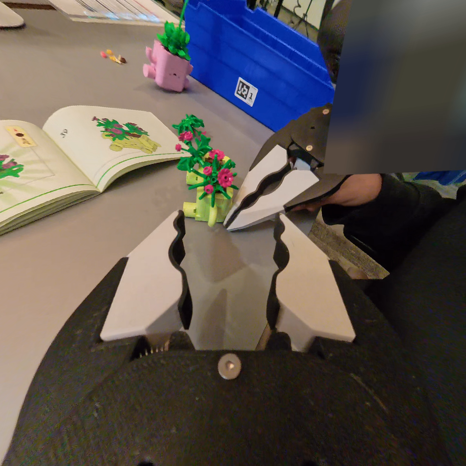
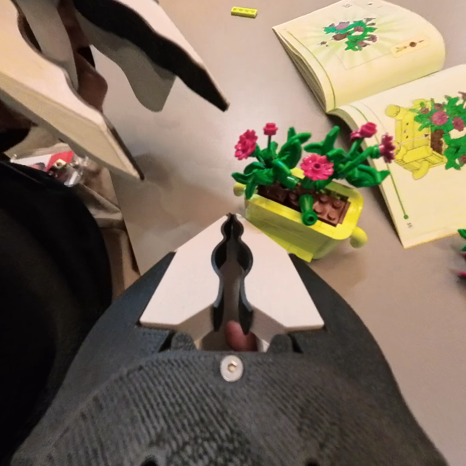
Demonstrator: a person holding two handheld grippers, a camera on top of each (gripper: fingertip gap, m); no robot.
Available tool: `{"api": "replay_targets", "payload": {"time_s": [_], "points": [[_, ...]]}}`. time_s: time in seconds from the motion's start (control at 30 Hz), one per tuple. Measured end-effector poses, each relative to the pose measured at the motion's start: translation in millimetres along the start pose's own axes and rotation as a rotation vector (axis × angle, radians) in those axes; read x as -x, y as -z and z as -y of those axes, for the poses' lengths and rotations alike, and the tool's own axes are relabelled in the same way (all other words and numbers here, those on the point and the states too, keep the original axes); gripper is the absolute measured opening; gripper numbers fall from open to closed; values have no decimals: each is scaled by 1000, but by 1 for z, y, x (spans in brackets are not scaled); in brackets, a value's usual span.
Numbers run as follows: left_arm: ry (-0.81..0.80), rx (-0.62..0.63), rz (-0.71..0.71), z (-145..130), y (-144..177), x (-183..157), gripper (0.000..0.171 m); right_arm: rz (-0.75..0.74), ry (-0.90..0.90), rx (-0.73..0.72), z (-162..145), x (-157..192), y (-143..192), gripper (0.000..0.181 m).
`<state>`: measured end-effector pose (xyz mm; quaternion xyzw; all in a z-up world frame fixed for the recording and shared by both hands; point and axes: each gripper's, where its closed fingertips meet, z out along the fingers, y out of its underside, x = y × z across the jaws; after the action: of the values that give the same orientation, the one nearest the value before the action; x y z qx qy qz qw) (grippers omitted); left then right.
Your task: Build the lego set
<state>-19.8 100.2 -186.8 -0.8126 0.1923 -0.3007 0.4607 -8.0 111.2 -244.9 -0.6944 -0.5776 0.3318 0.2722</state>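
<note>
The lime-yellow brick planter (image 2: pixel 300 227), studded brown inside and bristling with glossy green stems and magenta flowers, stands on the smooth grey table (image 1: pixel 63 264) beside an open instruction booklet (image 1: pixel 83 156) and near a blue bin (image 1: pixel 252 63) bearing a black-and-white coded tag. The left gripper (image 1: pixel 228 216) hangs spread and empty before the planter. The right gripper (image 2: pixel 231 216), its wavy black pads pressed together on nothing, rests with its tip just beside the planter.

Booklet (image 2: pixel 378 63) cut off at right edge; left gripper (image 2: pixel 121 63) blurred.
</note>
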Motion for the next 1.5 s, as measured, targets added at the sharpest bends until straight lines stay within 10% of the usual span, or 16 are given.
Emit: {"api": "replay_targets", "payload": {"time_s": [0.13, 0.37, 0.8, 1.5], "points": [[-4, -13, 30, -1, 7, 4, 71, 49, -54, -3, 1, 5, 15, 0], [-6, -35, 42, -1, -13, 6, 74, -55, -319, -420, 23, -39, 70, 2], [-96, 34, 182, 8, -59, 21, 68, -198, -216, -489, 28, -42, 82, 24], [3, 55, 126, -2, -43, 33, 53, -574, -293, -98, -15, -141, 63, 35]]}}
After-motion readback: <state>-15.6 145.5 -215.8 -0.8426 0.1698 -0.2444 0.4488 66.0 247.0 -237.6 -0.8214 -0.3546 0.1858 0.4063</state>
